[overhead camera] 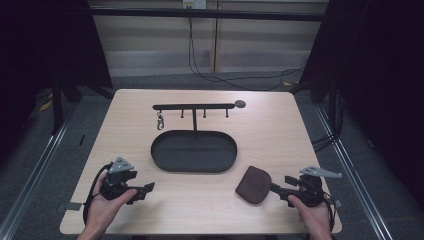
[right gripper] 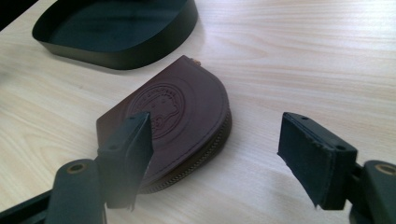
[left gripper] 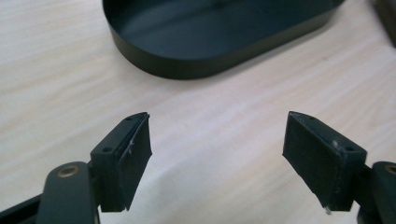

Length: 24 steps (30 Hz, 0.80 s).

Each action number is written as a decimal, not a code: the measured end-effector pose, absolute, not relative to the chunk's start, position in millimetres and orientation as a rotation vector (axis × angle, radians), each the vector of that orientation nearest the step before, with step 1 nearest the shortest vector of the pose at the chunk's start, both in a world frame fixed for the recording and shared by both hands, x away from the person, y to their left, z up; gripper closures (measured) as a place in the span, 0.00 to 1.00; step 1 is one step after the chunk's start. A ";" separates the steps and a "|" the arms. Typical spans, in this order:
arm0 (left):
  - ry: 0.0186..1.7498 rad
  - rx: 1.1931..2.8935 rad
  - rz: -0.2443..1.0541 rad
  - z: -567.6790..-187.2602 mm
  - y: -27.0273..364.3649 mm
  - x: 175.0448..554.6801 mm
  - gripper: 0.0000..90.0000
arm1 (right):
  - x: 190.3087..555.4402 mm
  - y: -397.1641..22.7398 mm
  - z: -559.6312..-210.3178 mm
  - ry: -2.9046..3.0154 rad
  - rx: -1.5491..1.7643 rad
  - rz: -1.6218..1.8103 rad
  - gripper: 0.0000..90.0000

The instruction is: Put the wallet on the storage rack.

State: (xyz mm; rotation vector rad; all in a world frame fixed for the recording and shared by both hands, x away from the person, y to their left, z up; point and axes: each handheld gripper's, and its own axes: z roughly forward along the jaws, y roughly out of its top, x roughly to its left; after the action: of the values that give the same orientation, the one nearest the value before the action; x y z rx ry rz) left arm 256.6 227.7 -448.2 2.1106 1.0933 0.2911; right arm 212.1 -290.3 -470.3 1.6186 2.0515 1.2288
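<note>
Jaws of the right gripper (right gripper: pixel 215 154) were spread wide with nothing gripped, the brown pouch (right gripper: pixel 187 112) lying mid-frame past the left one. The left gripper (left gripper: pixel 217 158) was gaping too, over bare table (left gripper: pixel 224 140), black tray (left gripper: pixel 196 37) up top.

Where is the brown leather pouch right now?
In the high view, the brown leather pouch lies on the table's near right, just right of the black oval tray, directly before the right gripper.
</note>
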 end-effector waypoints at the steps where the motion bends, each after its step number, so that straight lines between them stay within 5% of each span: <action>1: 1.093 2.111 0.291 -448.2 227.7 256.6 0.26 | 212.6 -289.9 -469.3 2.060 1.618 1.231 0.30; 16: 1.042 2.111 0.242 -466.0 231.7 218.9 0.21 | 225.4 -281.9 -442.3 2.256 1.566 1.146 0.35; 24: 0.990 2.083 0.252 -462.7 233.7 219.7 0.20 | 258.8 -257.6 -448.4 2.487 1.664 0.953 0.21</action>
State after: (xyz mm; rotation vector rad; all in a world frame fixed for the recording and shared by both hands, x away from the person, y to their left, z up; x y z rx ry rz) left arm 219.7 233.7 -462.7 2.0835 0.9905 0.2524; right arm 258.8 -257.6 -448.4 1.6636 2.4865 0.9529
